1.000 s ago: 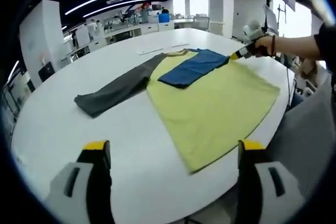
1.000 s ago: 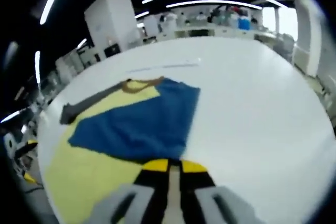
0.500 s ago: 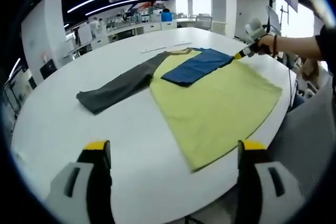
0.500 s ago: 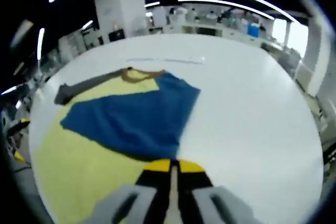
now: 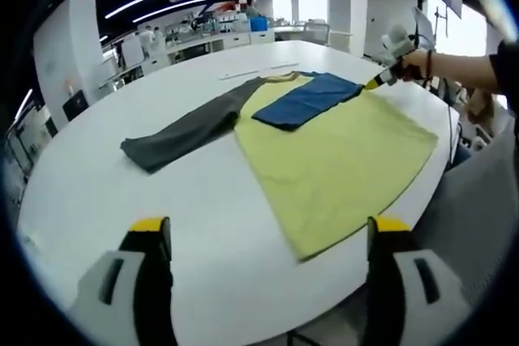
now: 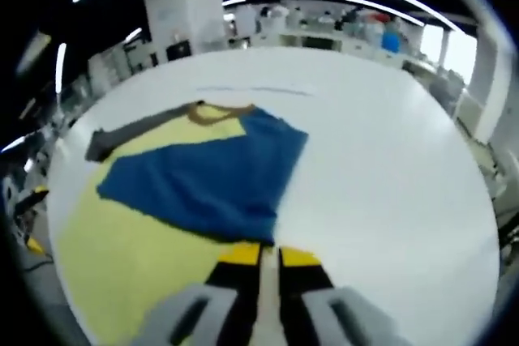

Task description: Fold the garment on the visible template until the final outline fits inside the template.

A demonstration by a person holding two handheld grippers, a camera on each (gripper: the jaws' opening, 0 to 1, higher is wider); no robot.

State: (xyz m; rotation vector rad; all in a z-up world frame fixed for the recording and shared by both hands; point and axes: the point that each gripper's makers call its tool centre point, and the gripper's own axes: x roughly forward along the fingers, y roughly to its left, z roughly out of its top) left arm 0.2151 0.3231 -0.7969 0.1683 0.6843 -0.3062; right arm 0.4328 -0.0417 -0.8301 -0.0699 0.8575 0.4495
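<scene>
Currently my left fingers (image 5: 263,237) are spread wide above the white tabletop (image 5: 122,200). My right fingers (image 6: 268,256) are pressed together at the yellow garment (image 5: 336,160) edge, beside its folded-in blue sleeve (image 6: 203,188); the grey sleeve (image 5: 182,131) lies outstretched.

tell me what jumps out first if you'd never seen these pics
A yellow shirt lies spread across the white round table, its blue sleeve folded over the chest and its grey sleeve stretched out flat. The right tongs, jaws together, sit at the shirt's far edge, while the left tongs hang open over the near edge.
</scene>
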